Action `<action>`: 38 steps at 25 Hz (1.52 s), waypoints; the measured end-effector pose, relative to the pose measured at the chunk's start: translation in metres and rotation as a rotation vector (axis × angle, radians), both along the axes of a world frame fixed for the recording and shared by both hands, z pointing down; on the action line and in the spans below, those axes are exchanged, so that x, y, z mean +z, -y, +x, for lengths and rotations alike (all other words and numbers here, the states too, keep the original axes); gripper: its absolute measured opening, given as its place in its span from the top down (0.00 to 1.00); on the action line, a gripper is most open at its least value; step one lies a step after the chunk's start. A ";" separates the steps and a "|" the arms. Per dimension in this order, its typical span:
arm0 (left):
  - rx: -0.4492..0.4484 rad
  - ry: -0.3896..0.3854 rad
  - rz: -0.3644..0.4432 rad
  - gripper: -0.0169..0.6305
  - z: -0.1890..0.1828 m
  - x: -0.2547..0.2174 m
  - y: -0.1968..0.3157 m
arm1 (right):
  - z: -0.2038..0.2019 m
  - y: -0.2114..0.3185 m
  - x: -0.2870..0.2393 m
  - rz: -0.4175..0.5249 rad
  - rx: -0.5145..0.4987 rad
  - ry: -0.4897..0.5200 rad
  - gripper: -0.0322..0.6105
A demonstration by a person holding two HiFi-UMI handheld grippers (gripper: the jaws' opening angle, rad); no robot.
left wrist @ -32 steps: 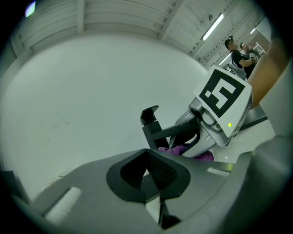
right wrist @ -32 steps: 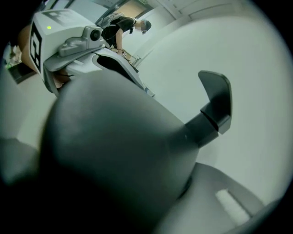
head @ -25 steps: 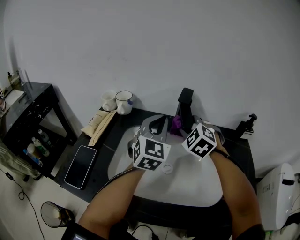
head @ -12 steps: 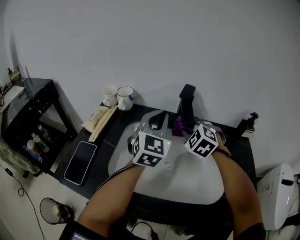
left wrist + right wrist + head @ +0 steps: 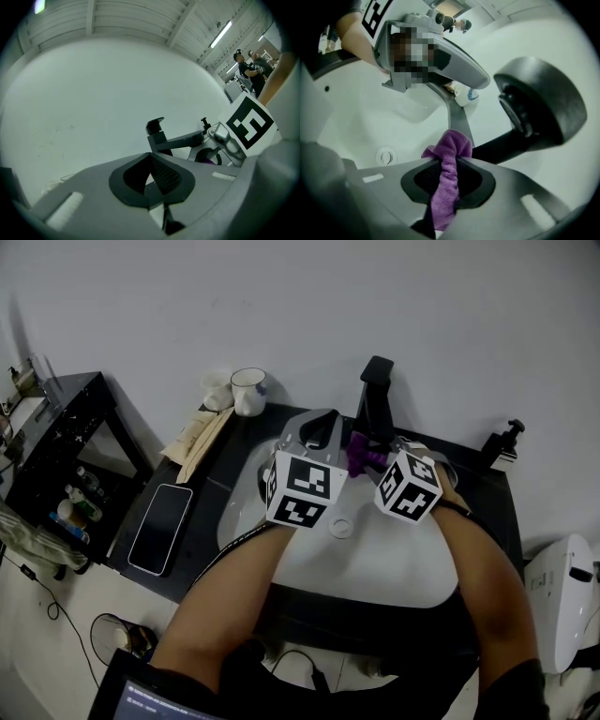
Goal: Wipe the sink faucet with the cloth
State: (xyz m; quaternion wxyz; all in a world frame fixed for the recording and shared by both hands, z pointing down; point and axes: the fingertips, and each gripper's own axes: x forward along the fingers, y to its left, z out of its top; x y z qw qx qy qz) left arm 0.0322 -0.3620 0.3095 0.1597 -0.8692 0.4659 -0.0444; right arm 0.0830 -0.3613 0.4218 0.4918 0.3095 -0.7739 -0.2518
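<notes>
Gripping a purple cloth [image 5: 444, 185], the right gripper [image 5: 445, 180] has its jaws closed on a fold of it, and a tuft pokes out past the tips. The left gripper [image 5: 151, 176] has its jaws closed on nothing.

In the head view both grippers sit low over the white sink [image 5: 375, 563], in front of the black faucet [image 5: 375, 399]. The left gripper [image 5: 317, 432] is just left of the faucet. The right gripper [image 5: 372, 458] is in front of it and slightly right, turned so its jaws point leftward along the spout.

Compared with a second ago, the grippers have closed in on the faucet. The cloth [image 5: 360, 454] has shifted from beside the faucet's left flank to lie against the front of it, low on the body. The right gripper view shows the tuft meeting the dark spout [image 5: 501, 140]; it looks to be touching, though a thin gap cannot be ruled out. That suggests the wiping is under way or just starting, with most of the faucet not yet covered.

The drain [image 5: 341, 527] lies in front of the faucet, near the grippers.

Left of the faucet on the dark worktop [image 5: 211, 493] lies a phone [image 5: 159, 540]. A mug [image 5: 248, 390] stands against the wall, also to the left. A pump bottle [image 5: 506, 446] stands well right of the faucet.
</notes>
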 end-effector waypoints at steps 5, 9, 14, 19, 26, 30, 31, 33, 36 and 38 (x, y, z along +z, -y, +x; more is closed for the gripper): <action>-0.004 -0.001 -0.007 0.95 -0.001 0.001 0.001 | -0.005 -0.022 0.008 -0.030 -0.052 -0.005 0.84; -0.007 -0.004 -0.009 0.95 -0.002 0.002 0.001 | -0.003 -0.043 0.005 -0.003 -0.089 -0.015 0.84; -0.016 -0.013 -0.022 0.95 -0.006 0.002 -0.003 | 0.009 -0.066 -0.018 0.065 -0.105 -0.022 0.84; -0.018 -0.062 -0.057 0.95 -0.009 0.004 0.000 | 0.034 -0.069 -0.052 0.134 -0.067 -0.034 0.85; -0.016 -0.081 -0.083 0.95 -0.010 0.006 0.001 | 0.070 -0.038 -0.104 0.240 0.017 -0.109 0.85; -0.018 -0.084 -0.068 0.95 -0.010 0.004 -0.001 | 0.076 -0.008 -0.133 0.275 0.068 -0.117 0.85; -0.018 -0.085 -0.062 0.95 -0.010 0.003 -0.002 | 0.076 0.000 -0.140 0.286 0.076 -0.120 0.85; -0.017 -0.085 -0.052 0.95 -0.009 0.001 -0.002 | 0.073 0.015 -0.153 0.313 0.085 -0.137 0.85; -0.015 -0.074 -0.041 0.95 -0.007 0.000 -0.003 | 0.068 0.039 -0.167 0.346 0.107 -0.151 0.85; -0.008 -0.070 -0.038 0.95 -0.005 0.001 -0.004 | 0.067 0.053 -0.174 0.360 0.131 -0.128 0.85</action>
